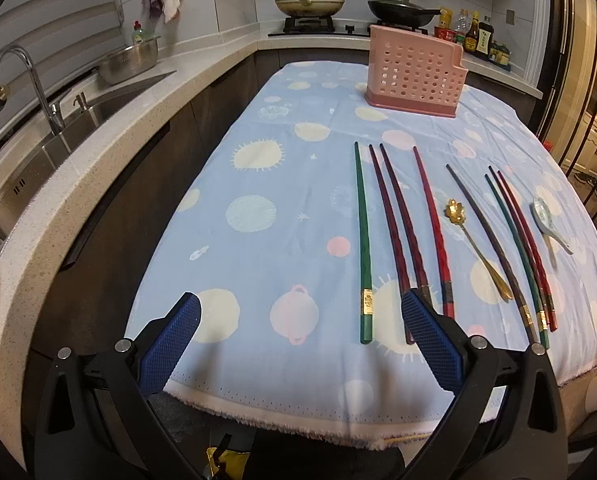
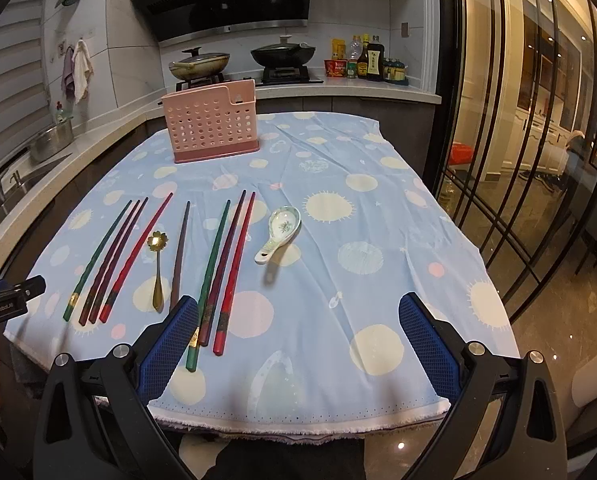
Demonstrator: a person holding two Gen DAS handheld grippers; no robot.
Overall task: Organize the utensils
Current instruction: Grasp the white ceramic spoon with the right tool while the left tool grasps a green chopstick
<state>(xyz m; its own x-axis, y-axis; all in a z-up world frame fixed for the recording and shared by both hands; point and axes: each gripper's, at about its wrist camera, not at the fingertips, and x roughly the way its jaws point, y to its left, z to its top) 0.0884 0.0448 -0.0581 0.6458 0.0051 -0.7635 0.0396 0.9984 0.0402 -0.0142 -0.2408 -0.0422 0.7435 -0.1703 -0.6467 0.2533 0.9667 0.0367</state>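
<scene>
A pink perforated utensil holder [image 1: 415, 72] [image 2: 212, 125] stands upright at the far end of the table. Several green, dark red and red chopsticks [image 1: 394, 236] [image 2: 114, 258] lie side by side on the blue dotted cloth [image 1: 258, 216] [image 2: 358, 208]. A gold flower spoon [image 1: 476, 252] [image 2: 157, 268] lies among them. A white ceramic spoon [image 1: 548, 220] [image 2: 280, 232] lies to their right. My left gripper [image 1: 300, 320] is open and empty above the near edge, left of the chopstick ends. My right gripper [image 2: 298, 322] is open and empty above the near edge, its left finger over chopstick ends.
A sink [image 1: 70, 120] with a tap [image 1: 26, 80] and a steel bowl [image 1: 130, 60] runs along the left counter. A stove with two pans [image 2: 242, 62] and bottles [image 2: 366, 60] stands behind the table. Glass doors [image 2: 518, 140] are on the right. The left gripper's body [image 2: 6, 300] shows at the left edge.
</scene>
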